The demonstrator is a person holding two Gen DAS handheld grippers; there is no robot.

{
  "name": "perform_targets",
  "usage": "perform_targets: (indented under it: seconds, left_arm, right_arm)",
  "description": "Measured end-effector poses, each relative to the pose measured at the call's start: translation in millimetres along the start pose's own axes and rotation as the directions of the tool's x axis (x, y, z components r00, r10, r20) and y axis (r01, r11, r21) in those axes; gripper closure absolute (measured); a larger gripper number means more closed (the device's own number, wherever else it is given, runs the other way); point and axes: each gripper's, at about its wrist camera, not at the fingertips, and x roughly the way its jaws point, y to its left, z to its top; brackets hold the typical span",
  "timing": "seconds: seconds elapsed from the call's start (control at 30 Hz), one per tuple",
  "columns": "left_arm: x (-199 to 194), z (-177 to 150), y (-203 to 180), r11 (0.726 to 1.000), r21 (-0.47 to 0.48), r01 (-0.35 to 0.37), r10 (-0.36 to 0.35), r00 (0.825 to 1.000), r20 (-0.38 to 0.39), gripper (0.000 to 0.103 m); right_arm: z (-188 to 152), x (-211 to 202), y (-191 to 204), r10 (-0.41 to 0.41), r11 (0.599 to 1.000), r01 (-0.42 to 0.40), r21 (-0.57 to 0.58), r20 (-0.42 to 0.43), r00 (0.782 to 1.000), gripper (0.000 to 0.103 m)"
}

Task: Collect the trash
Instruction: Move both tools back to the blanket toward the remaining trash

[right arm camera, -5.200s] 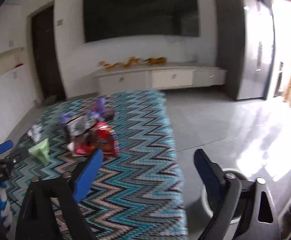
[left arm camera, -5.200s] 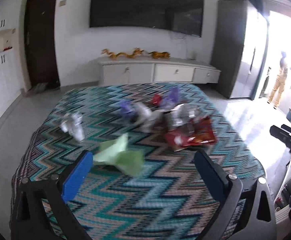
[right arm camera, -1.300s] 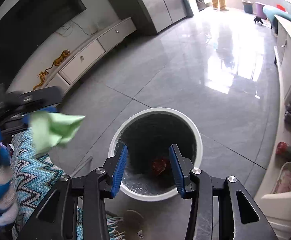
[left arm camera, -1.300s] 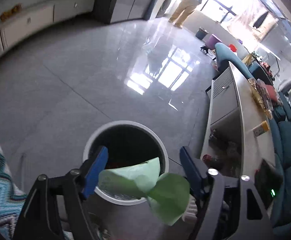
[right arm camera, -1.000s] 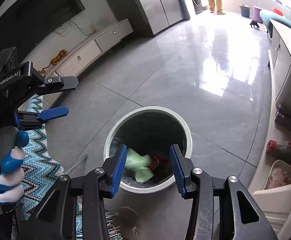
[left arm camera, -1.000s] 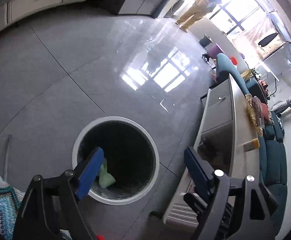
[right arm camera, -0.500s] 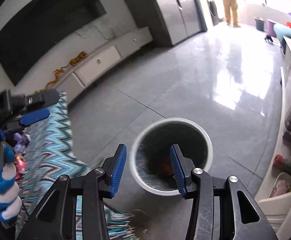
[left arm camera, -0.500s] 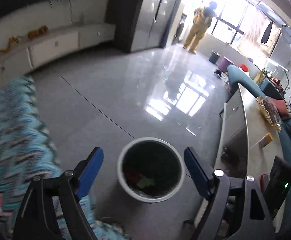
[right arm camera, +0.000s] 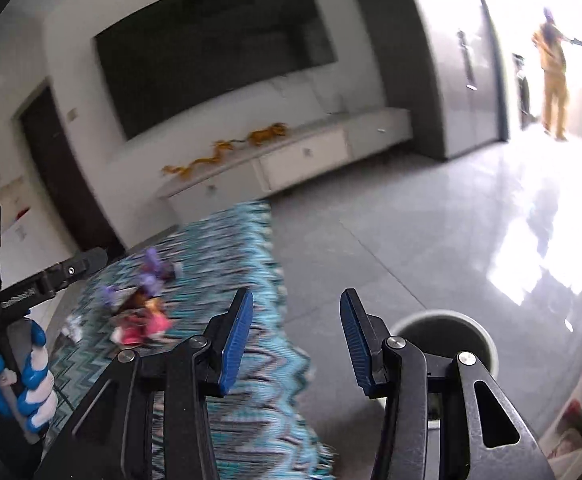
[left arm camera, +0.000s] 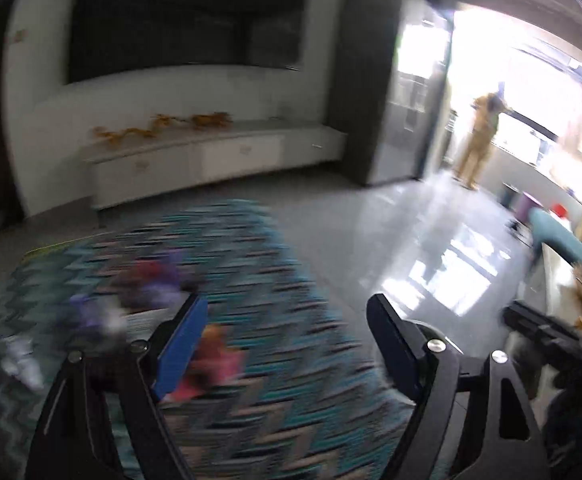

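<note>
The left gripper [left arm camera: 287, 340] stood wide and empty above the zigzag cloth [left arm camera: 275, 280]. The right gripper [right arm camera: 297, 338] was narrower, also empty. Blurred wrappers [right arm camera: 141, 320] lay near the cloth's left edge; the bin [right arm camera: 479, 332] stood on the floor beside the cloth.

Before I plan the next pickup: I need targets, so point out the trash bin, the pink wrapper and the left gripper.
trash bin [right arm camera: 487, 340], right wrist view, on its white rim.
pink wrapper [right arm camera: 141, 326], right wrist view, on its middle.
left gripper [left arm camera: 287, 344], left wrist view, midway between its fingers.
</note>
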Motion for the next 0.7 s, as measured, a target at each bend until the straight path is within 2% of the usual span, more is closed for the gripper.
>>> perform_targets:
  seconds: [0.1, 0.2, 0.3, 0.37, 0.5, 0.7]
  left_arm:
    - [-15, -10, 68, 0.988, -0.066, -0.138, 0.139, 0.990, 0.015, 0.022]
    - [-24, -20, 123, 0.955, -0.151, -0.255, 0.258, 0.966, -0.002, 0.022]
    - [-23, -35, 182, 0.895, -0.251, -0.368, 0.367, 0.929, -0.053, 0.022]
    - [-19, -47, 218, 0.841, -0.320, -0.436, 0.431, 0.898, -0.091, 0.021]
    - [-4, -65, 263, 0.780, -0.404, -0.478, 0.458, 0.876, -0.153, 0.021]
    - [25, -71, 277, 0.777, -0.390, -0.495, 0.454, 0.869, -0.197, 0.021]
  right_arm:
    - [7, 14, 36, 0.056, 0.996, -0.057, -0.064, -0.030, 0.998, 0.058]
    - [5, 39, 68, 0.099, 0.987, -0.109, -0.116, -0.086, 0.991, 0.058]
    - [-4, 72, 98, 0.136, 0.976, -0.161, -0.150, -0.165, 0.977, 0.058]
    - [-11, 97, 116, 0.139, 0.968, -0.180, -0.173, -0.222, 0.965, 0.058]
    - [-26, 150, 146, 0.137, 0.952, -0.216, -0.218, -0.327, 0.935, 0.057]
    - [-29, 199, 164, 0.125, 0.950, -0.222, -0.218, -0.386, 0.914, 0.057]
